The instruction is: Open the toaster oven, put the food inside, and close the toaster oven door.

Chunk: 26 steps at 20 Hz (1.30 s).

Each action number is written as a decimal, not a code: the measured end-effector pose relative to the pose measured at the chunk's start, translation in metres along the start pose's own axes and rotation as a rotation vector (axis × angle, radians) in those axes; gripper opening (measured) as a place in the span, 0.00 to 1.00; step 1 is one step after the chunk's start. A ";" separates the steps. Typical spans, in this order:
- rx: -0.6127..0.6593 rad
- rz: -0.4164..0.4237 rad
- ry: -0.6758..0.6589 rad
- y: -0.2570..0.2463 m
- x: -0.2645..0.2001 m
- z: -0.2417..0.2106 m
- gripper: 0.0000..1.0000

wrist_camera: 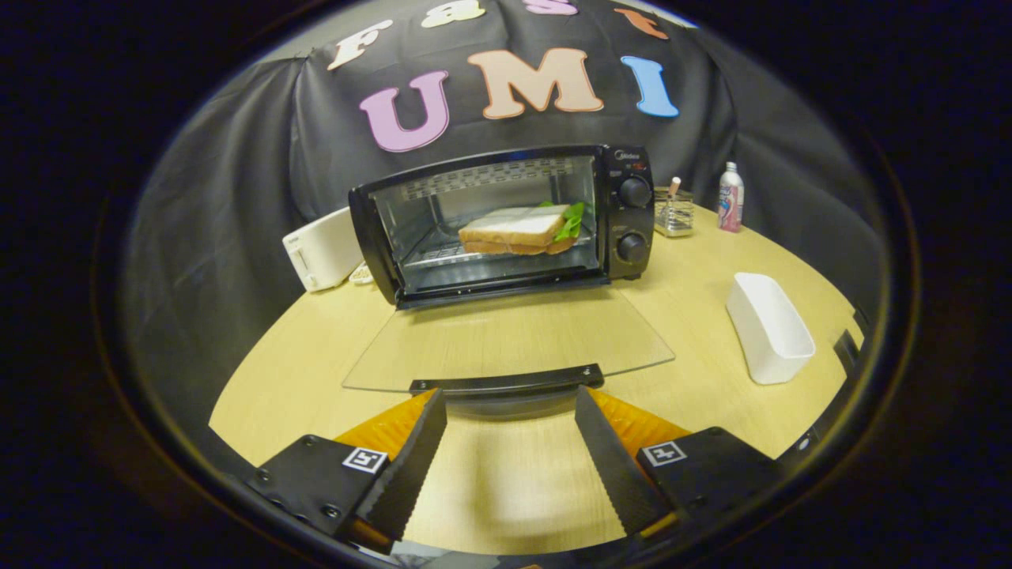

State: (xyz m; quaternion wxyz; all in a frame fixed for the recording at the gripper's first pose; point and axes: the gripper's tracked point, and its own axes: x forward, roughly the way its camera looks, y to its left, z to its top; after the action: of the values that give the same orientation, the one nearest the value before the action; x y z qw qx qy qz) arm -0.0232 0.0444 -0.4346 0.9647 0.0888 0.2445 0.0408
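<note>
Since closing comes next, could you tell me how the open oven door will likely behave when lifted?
The door is a glass pane hinged at the toaster oven, so it should swing rigidly. The open gripper sits at its handle; smooth glass may slip.

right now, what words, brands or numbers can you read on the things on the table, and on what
Nothing reads clearly.
toaster oven: brand mark above the top knob, too small to read.
bottle: label print, too blurred to read.
gripper: square coded tags, no words; jaws open, tips by the open door handle.
</note>
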 end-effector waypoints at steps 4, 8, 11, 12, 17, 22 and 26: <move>-0.016 -0.001 0.034 0.001 0.009 -0.007 1.00; 0.002 0.010 0.003 0.003 0.004 0.008 0.99; 0.002 0.011 -0.049 0.004 -0.005 0.030 0.99; -0.001 0.013 -0.073 0.005 -0.007 0.039 0.99; -0.017 0.002 -0.169 0.005 -0.012 0.085 0.98; 0.031 0.042 -0.208 0.016 0.002 0.115 1.00; -0.041 0.078 -0.184 0.032 0.033 0.109 1.00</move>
State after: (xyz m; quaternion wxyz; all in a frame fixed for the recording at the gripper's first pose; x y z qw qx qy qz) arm 0.0565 0.0636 -0.3491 0.9824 0.0819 0.1505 0.0750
